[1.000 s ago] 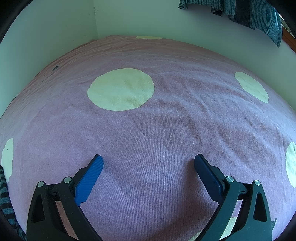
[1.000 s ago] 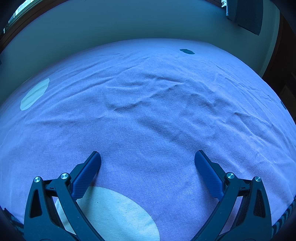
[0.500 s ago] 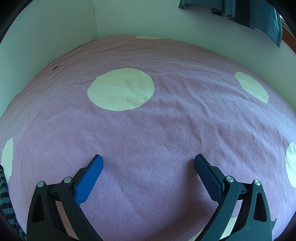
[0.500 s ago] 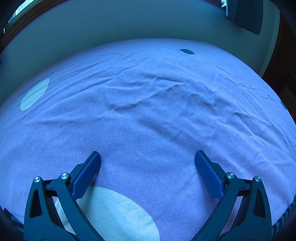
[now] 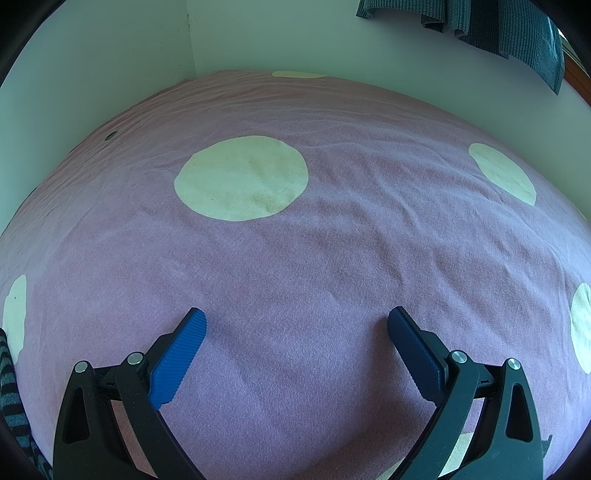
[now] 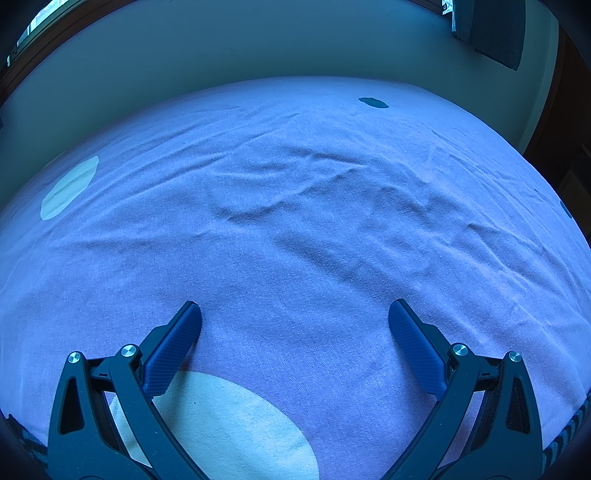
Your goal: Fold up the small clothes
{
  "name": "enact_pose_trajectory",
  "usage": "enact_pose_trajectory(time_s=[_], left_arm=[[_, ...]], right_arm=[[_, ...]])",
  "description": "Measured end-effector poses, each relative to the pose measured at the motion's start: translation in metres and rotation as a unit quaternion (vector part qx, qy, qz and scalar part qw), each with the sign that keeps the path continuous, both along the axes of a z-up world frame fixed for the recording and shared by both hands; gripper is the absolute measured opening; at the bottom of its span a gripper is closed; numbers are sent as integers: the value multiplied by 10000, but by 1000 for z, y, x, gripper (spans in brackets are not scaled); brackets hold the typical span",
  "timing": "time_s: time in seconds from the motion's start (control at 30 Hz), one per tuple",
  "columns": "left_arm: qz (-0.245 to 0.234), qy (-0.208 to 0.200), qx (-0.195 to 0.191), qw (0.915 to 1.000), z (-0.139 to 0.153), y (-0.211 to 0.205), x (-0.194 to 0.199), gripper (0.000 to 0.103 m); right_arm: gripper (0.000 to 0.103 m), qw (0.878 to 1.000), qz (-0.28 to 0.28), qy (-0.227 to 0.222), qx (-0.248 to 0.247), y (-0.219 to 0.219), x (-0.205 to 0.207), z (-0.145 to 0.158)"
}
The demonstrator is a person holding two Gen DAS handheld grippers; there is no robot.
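Observation:
My left gripper (image 5: 295, 321) is open and empty, low over a pink bed sheet (image 5: 332, 258) with large cream dots. My right gripper (image 6: 295, 314) is open and empty over the same sheet (image 6: 295, 221), which looks blue in this view. A striped dark garment shows only as a sliver at the left edge of the left wrist view (image 5: 9, 387) and at the lower right edge of the right wrist view (image 6: 570, 432). No garment lies between either pair of fingers.
A pale wall (image 5: 110, 66) stands behind the bed, with a corner at the back left. A teal knitted cloth (image 5: 517, 26) hangs at the top right, and also shows in the right wrist view (image 6: 495, 29). The sheet is wrinkled (image 6: 295, 192) ahead of the right gripper.

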State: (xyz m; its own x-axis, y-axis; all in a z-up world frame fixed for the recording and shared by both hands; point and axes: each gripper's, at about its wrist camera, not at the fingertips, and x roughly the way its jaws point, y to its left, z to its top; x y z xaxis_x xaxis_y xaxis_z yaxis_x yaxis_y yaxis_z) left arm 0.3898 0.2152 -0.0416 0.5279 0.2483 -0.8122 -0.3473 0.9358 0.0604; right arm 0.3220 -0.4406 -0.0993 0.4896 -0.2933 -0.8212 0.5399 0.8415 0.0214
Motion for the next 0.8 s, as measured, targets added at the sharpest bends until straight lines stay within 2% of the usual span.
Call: enact_pose_trajectory(time_s=[0.33, 0.8], left_arm=[[-11, 4, 19, 10000, 0, 0, 2, 98], [-9, -22, -18, 10000, 15, 6, 11, 98]], right_arm=[[101, 10000, 7, -7, 2, -1, 1, 0], [101, 10000, 5, 14, 49, -7, 8, 6]])
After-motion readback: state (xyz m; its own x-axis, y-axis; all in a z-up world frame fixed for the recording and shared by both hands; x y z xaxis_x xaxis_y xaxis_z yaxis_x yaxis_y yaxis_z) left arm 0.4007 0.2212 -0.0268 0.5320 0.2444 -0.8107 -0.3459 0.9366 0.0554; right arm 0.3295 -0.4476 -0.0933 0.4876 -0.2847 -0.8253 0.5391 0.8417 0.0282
